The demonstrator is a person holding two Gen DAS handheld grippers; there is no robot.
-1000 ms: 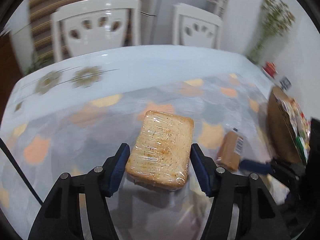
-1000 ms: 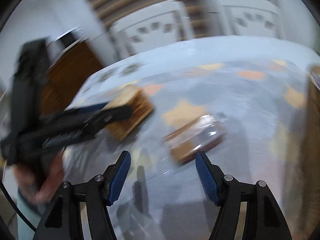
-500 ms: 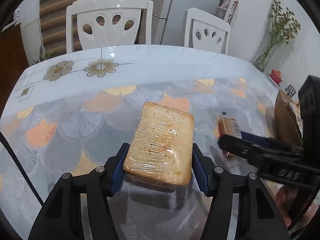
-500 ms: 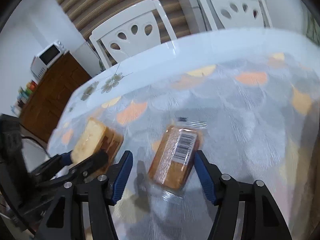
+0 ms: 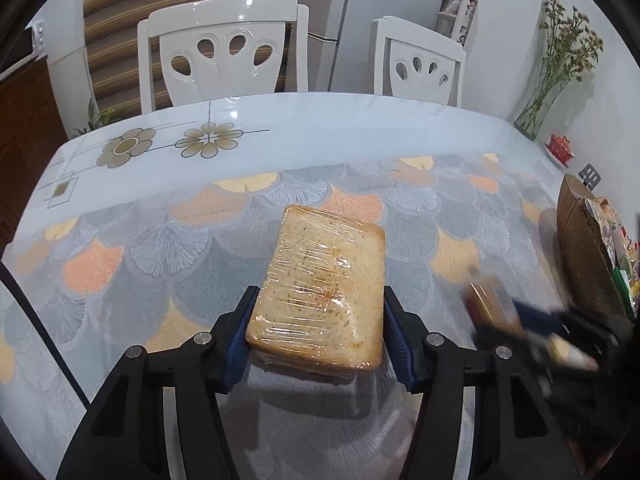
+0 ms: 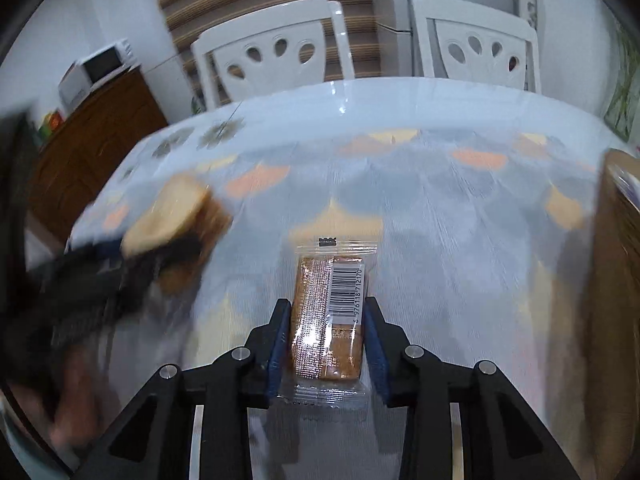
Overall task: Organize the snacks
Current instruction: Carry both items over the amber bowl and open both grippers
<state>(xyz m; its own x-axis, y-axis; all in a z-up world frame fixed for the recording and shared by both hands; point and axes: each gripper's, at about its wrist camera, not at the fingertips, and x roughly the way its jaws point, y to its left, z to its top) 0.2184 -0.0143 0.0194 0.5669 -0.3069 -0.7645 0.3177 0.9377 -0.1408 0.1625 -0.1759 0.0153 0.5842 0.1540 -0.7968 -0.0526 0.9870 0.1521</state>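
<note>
A slab of toast wrapped in clear film [image 5: 320,288] sits between the blue pads of my left gripper [image 5: 319,298], which is shut on its near end, just above the patterned tablecloth [image 5: 160,248]. A small brown snack bar in a clear packet with a barcode [image 6: 328,312] is clamped lengthwise in my right gripper [image 6: 326,304], which is shut on it. In the right wrist view the toast [image 6: 180,216] and the left gripper [image 6: 100,280] appear blurred at the left. In the left wrist view the bar [image 5: 488,304] shows blurred at the right.
A brown container holding several snack packets [image 5: 580,256] stands at the table's right edge, also seen as the brown container [image 6: 616,260]. Two white chairs [image 5: 224,48] [image 5: 420,60] stand behind the table. A vase of dried flowers [image 5: 552,80] is at the far right.
My right gripper came over the snack bar, lined up with it and shut on it. The left gripper kept its hold on the toast with little movement.
</note>
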